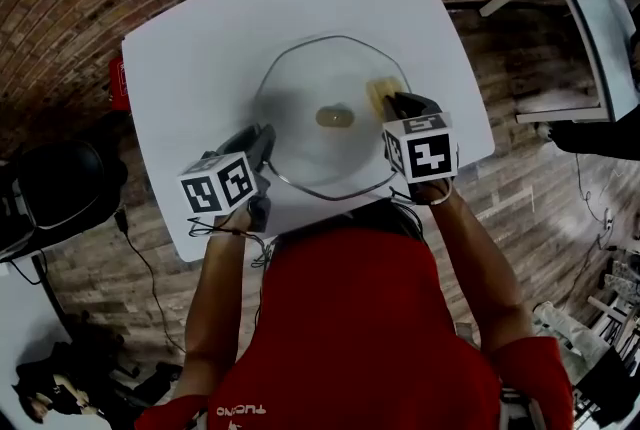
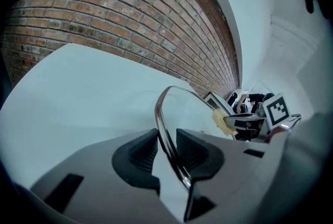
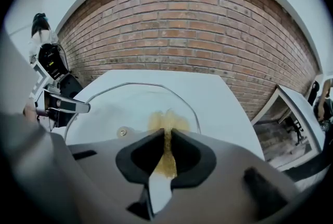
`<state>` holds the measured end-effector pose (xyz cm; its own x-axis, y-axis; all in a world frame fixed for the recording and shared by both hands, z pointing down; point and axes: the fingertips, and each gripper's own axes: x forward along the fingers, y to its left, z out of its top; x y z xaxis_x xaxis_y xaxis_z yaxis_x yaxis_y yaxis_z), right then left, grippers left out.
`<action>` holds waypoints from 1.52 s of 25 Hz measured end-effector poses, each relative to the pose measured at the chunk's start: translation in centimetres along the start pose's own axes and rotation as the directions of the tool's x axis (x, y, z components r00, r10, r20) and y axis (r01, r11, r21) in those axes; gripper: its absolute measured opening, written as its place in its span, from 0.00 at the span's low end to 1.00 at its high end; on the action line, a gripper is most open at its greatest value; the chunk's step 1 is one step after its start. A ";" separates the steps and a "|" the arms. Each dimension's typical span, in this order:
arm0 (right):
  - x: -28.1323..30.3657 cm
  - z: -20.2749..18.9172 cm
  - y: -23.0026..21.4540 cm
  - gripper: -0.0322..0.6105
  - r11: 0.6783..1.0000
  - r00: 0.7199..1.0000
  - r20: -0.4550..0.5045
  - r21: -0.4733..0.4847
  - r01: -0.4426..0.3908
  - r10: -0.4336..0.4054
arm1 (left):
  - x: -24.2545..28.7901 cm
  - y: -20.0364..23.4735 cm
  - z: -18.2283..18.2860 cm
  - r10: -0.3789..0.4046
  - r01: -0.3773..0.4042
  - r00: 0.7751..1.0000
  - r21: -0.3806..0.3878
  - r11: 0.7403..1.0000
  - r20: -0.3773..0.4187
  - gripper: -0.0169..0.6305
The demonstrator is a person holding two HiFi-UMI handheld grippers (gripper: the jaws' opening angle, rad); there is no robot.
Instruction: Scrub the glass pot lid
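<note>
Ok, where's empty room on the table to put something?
The white table is bare left of the round glass pot lid and along the far edge. Crowded near side: the left gripper clamps the lid's rim, the right gripper holds a yellow sponge on it.

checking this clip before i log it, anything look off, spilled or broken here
Nothing stands out. The left gripper clamps the rim of the glass lid, the right gripper presses a yellow sponge onto the glass, and no spill or crack shows on the white table.
</note>
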<state>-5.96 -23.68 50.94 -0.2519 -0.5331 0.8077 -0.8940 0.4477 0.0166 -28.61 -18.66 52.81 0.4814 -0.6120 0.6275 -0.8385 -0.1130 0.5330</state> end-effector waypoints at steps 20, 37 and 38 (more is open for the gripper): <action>-2.4 -4.1 16.4 0.13 0.899 0.904 -0.156 -0.127 -0.418 0.398 | 0.1 -0.1 0.0 0.007 -0.007 1.000 -0.014 1.000 0.005 0.21; -3.7 -2.3 5.6 0.13 0.976 0.975 -0.027 -0.010 -0.219 0.218 | 0.1 -0.2 -0.1 0.004 -0.004 1.000 -0.012 1.000 0.002 0.21; -3.5 -1.4 5.9 0.13 0.975 0.975 -0.002 -0.009 -0.222 0.222 | 0.1 -0.2 0.0 0.005 -0.005 1.000 -0.010 1.000 0.002 0.21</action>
<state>-9.85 -18.13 49.00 -0.4438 -0.4190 0.7922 -0.8123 0.5614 -0.1582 -28.37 -18.67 52.79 0.4769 -0.6141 0.6288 -0.8380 -0.1019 0.5360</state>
